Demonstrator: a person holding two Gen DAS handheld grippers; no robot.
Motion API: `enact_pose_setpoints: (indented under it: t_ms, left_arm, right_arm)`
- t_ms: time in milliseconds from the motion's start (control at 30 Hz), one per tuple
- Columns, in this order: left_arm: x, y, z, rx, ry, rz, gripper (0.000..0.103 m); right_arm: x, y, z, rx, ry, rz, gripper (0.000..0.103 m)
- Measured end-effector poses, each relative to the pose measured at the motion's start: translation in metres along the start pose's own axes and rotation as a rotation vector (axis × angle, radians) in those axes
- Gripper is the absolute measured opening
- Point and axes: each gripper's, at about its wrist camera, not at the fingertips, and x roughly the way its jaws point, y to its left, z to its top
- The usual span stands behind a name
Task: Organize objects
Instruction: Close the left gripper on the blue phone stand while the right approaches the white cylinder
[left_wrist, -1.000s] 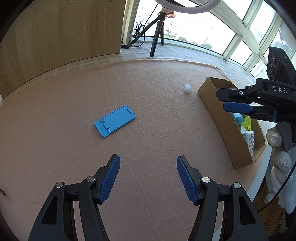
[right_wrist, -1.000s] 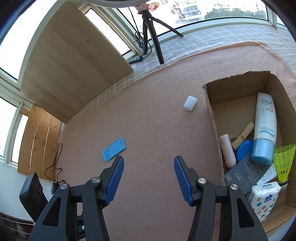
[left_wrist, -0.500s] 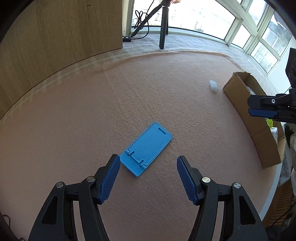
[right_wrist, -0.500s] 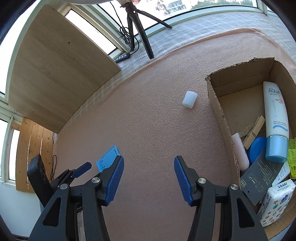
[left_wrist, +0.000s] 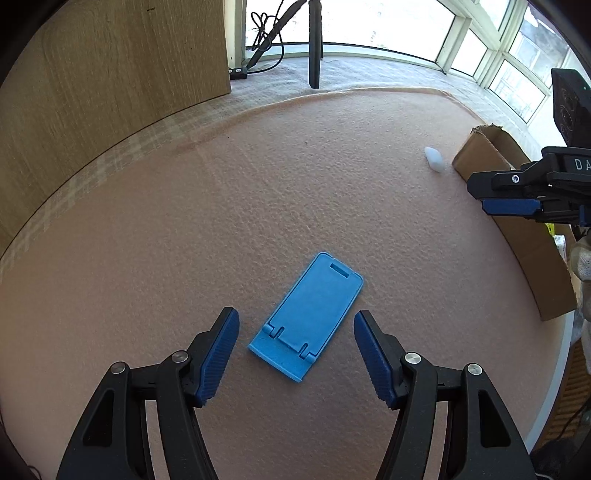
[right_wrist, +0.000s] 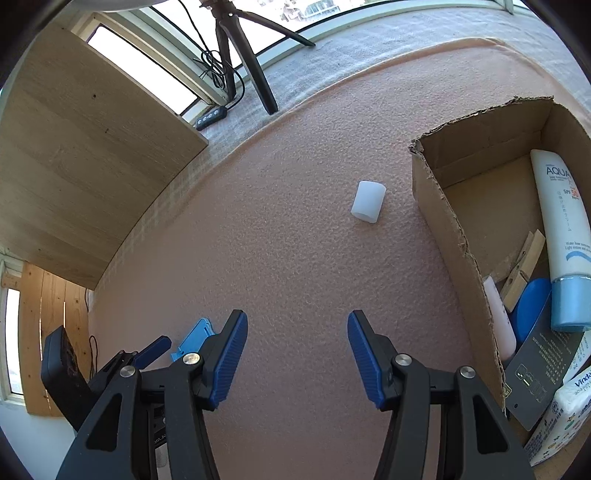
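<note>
A flat blue phone stand (left_wrist: 310, 314) lies on the pink mat, its near end between the open fingers of my left gripper (left_wrist: 295, 332), which hovers just above it. The stand's far tip also shows in the right wrist view (right_wrist: 194, 338), partly hidden behind my right gripper's left finger. My right gripper (right_wrist: 295, 336) is open and empty over the mat. A small white cylinder (right_wrist: 368, 201) lies ahead of it, left of the cardboard box (right_wrist: 436, 199). The box (left_wrist: 517, 221) holds a sunscreen tube (right_wrist: 561, 229), a clothespin, a tissue pack and other items.
A tripod leg (right_wrist: 258, 81) and a power strip (right_wrist: 210, 118) stand beyond the mat's far edge. A wooden panel (left_wrist: 110, 74) rises at the left. The right gripper (left_wrist: 524, 192) shows at the right edge of the left wrist view. The left gripper (right_wrist: 147, 354) shows at lower left in the right wrist view.
My left gripper has moved toward the blue phone stand, which now lies between its fingers. My right gripper has moved forward toward the white cylinder. Both stayed open.
</note>
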Motion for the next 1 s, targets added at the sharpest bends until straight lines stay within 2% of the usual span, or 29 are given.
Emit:
enact_pose_setpoints:
  t_ms: [133, 233, 300, 433, 467, 767, 1000]
  left_arm:
    - [0.007, -0.006, 0.0, 0.06, 0.007, 0.022, 0.068]
    - [0.009, -0.007, 0.003, 0.056, 0.004, 0.027, 0.067]
    - [0.01, -0.007, 0.004, 0.047, -0.002, 0.034, 0.063]
    - [0.008, -0.003, 0.006, 0.02, -0.006, 0.038, 0.044]
    - [0.008, -0.001, 0.008, 0.009, -0.007, 0.036, 0.043]
    - [0.007, -0.001, 0.009, -0.001, -0.022, 0.021, 0.042]
    - [0.007, 0.001, 0.008, -0.012, -0.029, 0.013, 0.042]
  right_arm:
    - [0.004, -0.004, 0.006, 0.033, -0.019, -0.029, 0.053]
    - [0.006, -0.008, 0.009, 0.053, -0.04, -0.057, 0.053]
    - [0.008, -0.011, 0.012, 0.069, -0.054, -0.08, 0.053]
    - [0.013, -0.015, 0.021, 0.106, -0.078, -0.103, 0.053]
    - [0.015, -0.014, 0.024, 0.108, -0.085, -0.116, 0.053]
    - [0.034, -0.004, 0.049, 0.11, -0.16, -0.24, 0.053]
    - [0.047, -0.004, 0.06, 0.112, -0.173, -0.274, 0.052]
